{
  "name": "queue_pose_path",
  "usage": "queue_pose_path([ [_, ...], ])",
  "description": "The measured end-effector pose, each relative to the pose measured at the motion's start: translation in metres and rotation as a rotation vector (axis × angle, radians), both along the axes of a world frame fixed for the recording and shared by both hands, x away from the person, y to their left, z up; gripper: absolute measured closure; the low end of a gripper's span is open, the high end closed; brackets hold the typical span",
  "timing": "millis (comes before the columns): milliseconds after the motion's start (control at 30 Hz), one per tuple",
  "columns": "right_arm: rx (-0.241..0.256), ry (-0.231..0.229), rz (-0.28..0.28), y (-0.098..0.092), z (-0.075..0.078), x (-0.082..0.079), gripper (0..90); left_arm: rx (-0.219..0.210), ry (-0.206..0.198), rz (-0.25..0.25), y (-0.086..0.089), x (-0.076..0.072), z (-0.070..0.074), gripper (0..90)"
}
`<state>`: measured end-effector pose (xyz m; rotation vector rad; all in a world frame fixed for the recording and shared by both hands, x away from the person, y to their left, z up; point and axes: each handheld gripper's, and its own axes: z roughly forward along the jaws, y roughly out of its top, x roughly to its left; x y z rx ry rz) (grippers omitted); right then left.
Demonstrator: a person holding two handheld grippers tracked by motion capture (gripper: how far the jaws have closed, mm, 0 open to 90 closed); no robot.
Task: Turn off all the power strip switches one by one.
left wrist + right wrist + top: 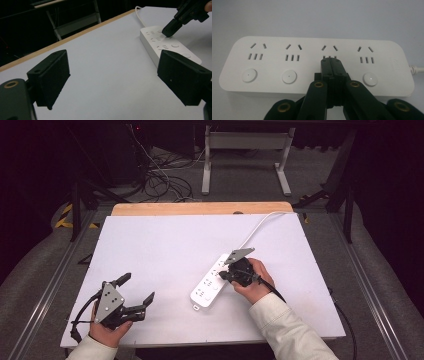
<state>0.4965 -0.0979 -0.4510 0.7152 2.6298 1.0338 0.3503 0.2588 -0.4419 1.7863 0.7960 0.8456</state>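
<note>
my right gripper (331,60) had its jaws closed, empty, tips down on the power strip (317,66) at its third switch. strip's long axis ran crosswise. left gripper (131,292) sat wide open, well apart.

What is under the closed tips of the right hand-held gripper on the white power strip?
The right hand-held gripper, jaws shut, sits on the white plastic power strip at its third socket group. That group's round button is covered; three other round buttons show.
</note>
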Motion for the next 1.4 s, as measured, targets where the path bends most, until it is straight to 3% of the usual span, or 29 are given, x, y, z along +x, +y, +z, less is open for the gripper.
queue_pose_path([
  [367,0.004,-0.003,-0.009,-0.001,-0.004,0.0,90.0,-0.001,0.0,0.001,0.0,0.0,0.0,11.1],
  [833,0.016,0.031,-0.016,-0.001,-0.004,0.002,90.0,0.0,0.0,0.0,-0.001,0.0,0.0,11.1],
  [1067,-0.005,0.01,-0.022,0.005,-0.003,0.003,90.0,-0.004,-0.002,0.0,0.0,-0.001,0.001,11.1],
  [1100,0.0,0.0,-0.013,0.004,0.001,0.002,90.0,0.001,-0.001,-0.001,0.001,-0.001,0.001,11.1],
  [1200,0.126,-0.047,-0.014,-0.002,0.015,-0.002,90.0,-0.002,0.0,0.0,0.001,0.0,0.0,11.1],
  [1400,0.11,-0.056,-0.015,-0.004,0.02,-0.003,90.0,-0.004,0.0,-0.002,0.0,0.0,0.0,11.1],
])
